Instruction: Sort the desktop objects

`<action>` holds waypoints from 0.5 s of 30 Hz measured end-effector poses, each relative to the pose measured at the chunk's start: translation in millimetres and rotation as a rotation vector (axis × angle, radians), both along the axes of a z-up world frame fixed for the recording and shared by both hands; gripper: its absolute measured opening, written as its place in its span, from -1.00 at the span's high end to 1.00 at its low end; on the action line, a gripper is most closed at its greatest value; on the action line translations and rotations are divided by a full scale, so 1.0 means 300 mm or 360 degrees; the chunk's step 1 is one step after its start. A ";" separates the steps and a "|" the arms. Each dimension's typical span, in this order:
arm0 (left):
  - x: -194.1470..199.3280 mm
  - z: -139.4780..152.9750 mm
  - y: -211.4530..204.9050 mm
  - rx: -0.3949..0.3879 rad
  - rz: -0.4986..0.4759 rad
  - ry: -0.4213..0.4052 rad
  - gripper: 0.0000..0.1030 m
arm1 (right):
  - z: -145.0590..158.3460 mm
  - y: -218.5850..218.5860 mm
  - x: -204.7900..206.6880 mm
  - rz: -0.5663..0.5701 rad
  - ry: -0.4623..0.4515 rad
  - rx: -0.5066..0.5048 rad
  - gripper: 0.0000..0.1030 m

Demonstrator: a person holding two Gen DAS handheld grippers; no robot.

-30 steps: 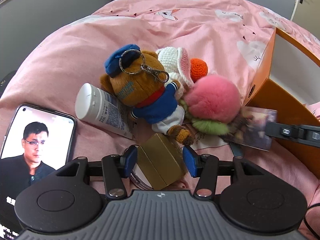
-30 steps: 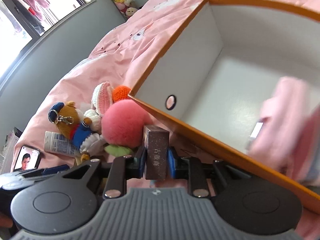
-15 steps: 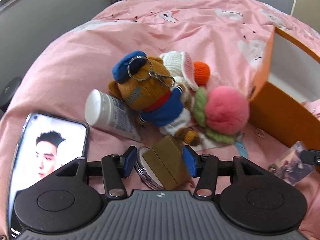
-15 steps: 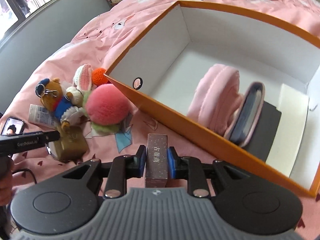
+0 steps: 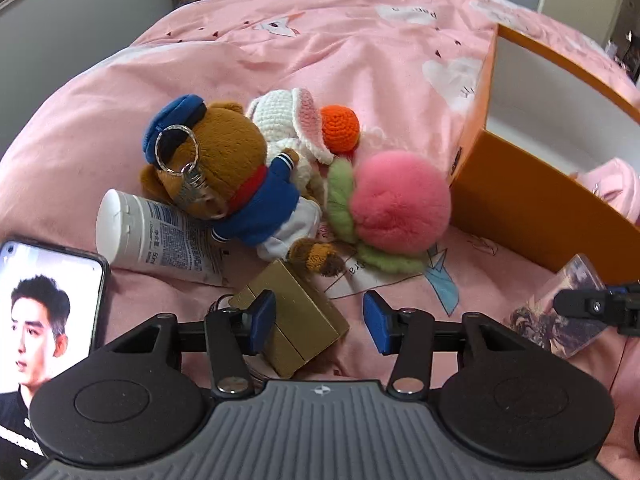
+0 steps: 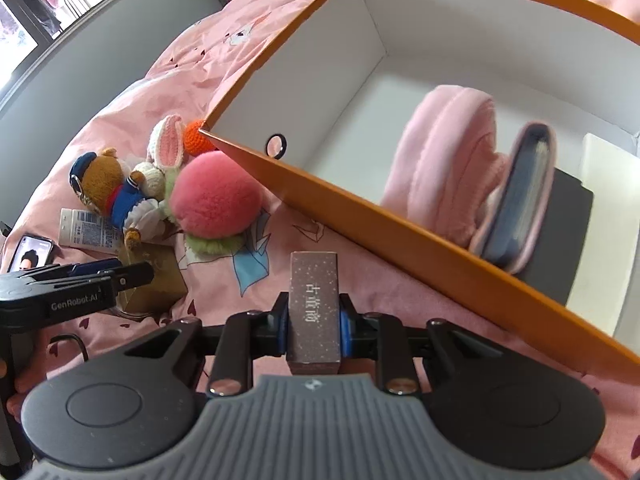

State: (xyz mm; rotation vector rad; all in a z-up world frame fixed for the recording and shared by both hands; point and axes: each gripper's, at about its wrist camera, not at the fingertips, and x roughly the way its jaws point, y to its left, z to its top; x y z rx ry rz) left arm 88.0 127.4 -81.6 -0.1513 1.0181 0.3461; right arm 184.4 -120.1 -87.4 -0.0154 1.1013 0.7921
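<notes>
The right gripper (image 6: 312, 326) – clamping the speckled box (image 6: 314, 308) – has swung beside the orange box (image 6: 404, 236); the left gripper (image 5: 318, 318), jaws closing, straddles the gold box (image 5: 296, 316).

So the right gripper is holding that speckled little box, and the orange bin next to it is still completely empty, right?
Not quite. The right gripper does hold the speckled box, but the orange bin is not empty: the right wrist view shows a pink pouch inside.

Left black two-finger gripper with blue pads (image 5: 319, 322) angled steeply down, jaws closing, one pad by the gold box below, other pad clear, right black two-finger gripper (image 6: 313, 326) tilted down, pads clamped on a small speckled brown box.
</notes>
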 end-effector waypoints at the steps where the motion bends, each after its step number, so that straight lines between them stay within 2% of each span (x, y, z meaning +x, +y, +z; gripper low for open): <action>1: 0.006 -0.008 -0.008 0.0045 0.0022 0.0021 -0.09 | -0.005 -0.004 -0.003 -0.0003 0.0003 0.0005 0.50; 3: 0.006 -0.020 -0.011 0.0120 0.0093 0.0036 -0.10 | -0.008 -0.004 -0.007 -0.0007 0.0000 0.0009 0.50; 6: 0.006 -0.017 0.016 0.0131 0.0196 -0.0006 -0.14 | -0.002 0.011 0.000 0.0003 -0.0016 0.0010 0.50; 7: 0.021 -0.022 0.028 0.0129 0.0215 0.0024 -0.23 | -0.003 0.018 0.006 0.0006 -0.0011 0.0004 0.50; 9: 0.041 -0.024 0.031 0.0135 0.0228 0.0051 -0.24 | -0.005 0.038 0.021 0.0006 0.0017 -0.0025 0.49; 12: 0.060 -0.029 -0.017 0.0222 0.0121 0.0052 -0.26 | -0.012 0.035 0.020 0.0041 -0.0022 -0.0034 0.50; 15: 0.036 -0.031 -0.038 0.0224 0.0052 0.0019 -0.25 | -0.019 0.004 0.024 0.0018 0.0002 0.0017 0.50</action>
